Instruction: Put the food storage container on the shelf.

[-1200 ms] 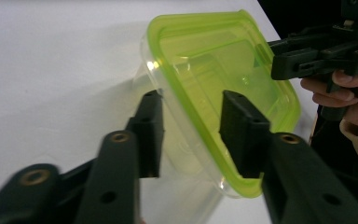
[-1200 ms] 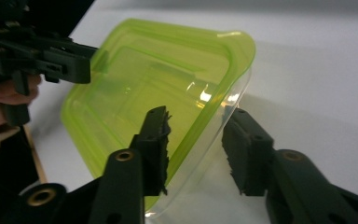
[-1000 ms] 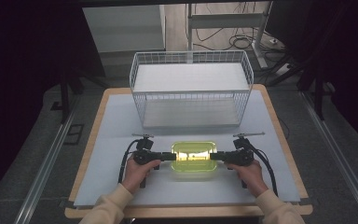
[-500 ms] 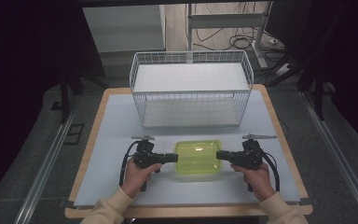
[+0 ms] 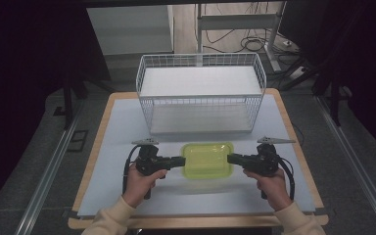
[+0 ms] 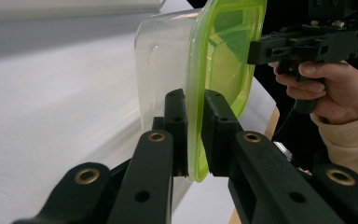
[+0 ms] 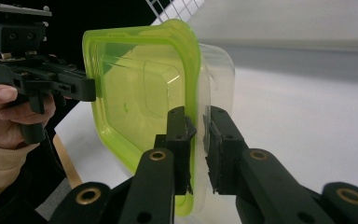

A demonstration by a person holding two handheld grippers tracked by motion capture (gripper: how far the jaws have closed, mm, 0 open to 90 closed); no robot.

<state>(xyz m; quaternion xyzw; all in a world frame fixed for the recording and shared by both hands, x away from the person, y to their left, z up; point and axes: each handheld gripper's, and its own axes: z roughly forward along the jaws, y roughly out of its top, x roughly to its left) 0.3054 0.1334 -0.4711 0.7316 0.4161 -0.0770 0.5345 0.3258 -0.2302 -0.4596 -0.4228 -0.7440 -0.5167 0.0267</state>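
Holding: we grip a clear container with a yellow-green lid (image 5: 207, 160) between both grippers, one at each short end
Left gripper (image 5: 180, 160): in its own view (image 6: 195, 135) our jaws are closed on the lid's rim, one jaw on the clear-wall side, the other on the green top
Right gripper (image 5: 231, 158): in its own view (image 7: 196, 144) our jaws pinch the rim at the opposite end, one pad on the lid, one against the clear wall
Hands: our left hand (image 5: 139, 180) and right hand (image 5: 271, 183) wrap the grips, cream sleeves coming in from the near edge
Container: it sits level over the near half of the white table surface (image 5: 122, 142), midway between its left and right edges; whether it touches the surface we cannot tell
Lid: it is seated on the container, seen in the left gripper view (image 6: 223, 56) and the right gripper view (image 7: 140, 88)
Basket: a white wire basket (image 5: 200, 93) stands beyond the container at the far side of the table, apart from it
Beyond: cables on the floor (image 5: 245, 41) behind the basket
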